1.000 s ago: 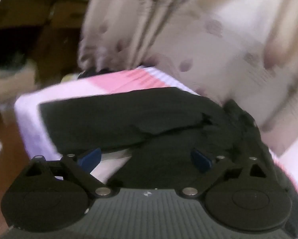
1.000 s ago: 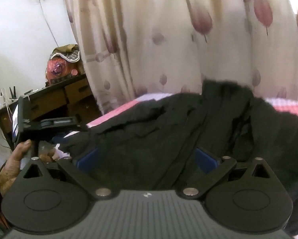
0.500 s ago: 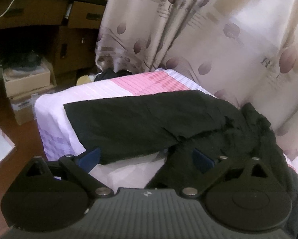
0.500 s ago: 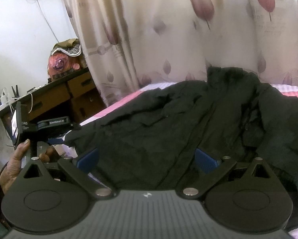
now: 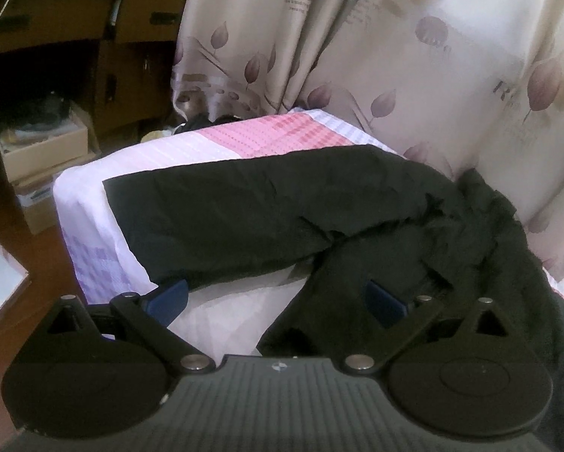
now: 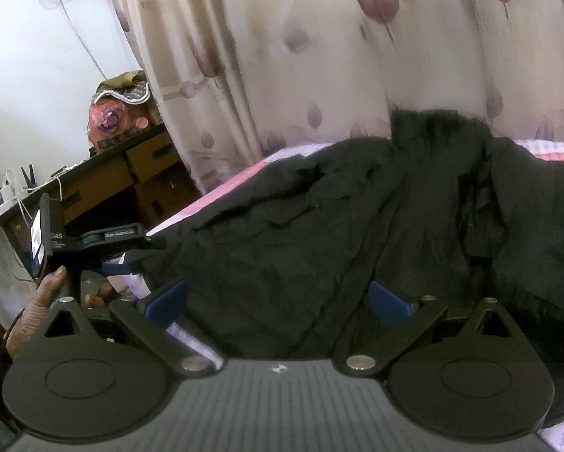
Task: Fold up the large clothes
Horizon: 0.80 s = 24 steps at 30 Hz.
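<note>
A large black garment [image 5: 266, 211] lies spread on a bed with a pink and white cover [image 5: 266, 135]; one long part reaches toward the bed's left end, the rest bunches at the right. My left gripper [image 5: 278, 301] is open just above the garment's near edge, holding nothing. In the right wrist view the same black garment [image 6: 357, 226] fills the middle, crumpled, with a raised bunch at the back. My right gripper [image 6: 278, 301] is open over it, nothing between its blue pads. The left gripper [image 6: 104, 241], held by a hand [image 6: 37, 312], shows at the left of that view.
A leaf-patterned curtain [image 5: 395, 56] hangs right behind the bed. A brown wooden desk with drawers [image 5: 93, 30] stands to the left, with cardboard boxes [image 5: 44, 158] on the floor below it. Cables and a bundle [image 6: 119, 113] sit on the desk top.
Both grippers stayed open. The left view swung left and steadied, bringing more of the bed's left end into view. The right gripper moved slightly closer to the garment.
</note>
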{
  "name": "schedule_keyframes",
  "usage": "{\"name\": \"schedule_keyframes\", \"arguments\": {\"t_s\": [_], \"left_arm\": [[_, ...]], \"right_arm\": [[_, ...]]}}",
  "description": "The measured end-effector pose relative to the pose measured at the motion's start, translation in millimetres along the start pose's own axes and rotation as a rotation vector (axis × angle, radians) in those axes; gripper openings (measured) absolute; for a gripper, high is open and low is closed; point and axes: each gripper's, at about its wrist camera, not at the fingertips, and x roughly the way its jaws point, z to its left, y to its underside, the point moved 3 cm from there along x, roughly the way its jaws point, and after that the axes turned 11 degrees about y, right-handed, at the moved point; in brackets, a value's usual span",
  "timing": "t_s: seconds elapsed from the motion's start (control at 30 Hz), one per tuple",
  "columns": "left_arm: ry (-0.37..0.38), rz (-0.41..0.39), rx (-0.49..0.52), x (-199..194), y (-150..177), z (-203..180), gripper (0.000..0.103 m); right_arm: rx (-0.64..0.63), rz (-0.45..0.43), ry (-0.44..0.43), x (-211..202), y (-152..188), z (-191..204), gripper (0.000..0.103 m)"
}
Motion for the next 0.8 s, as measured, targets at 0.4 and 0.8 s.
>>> {"name": "schedule_keyframes", "arguments": {"t_s": [0.4,0.8], "left_arm": [[0.019,0.034,-0.039,10,4,12,0.098],[0.071,0.038,-0.105,17,3,30,0.095]], "right_arm": [[0.046,0.028,0.004,2,3,-3,0.103],[0.049,0.044,0.008,5,7,-3,0.103]]}}
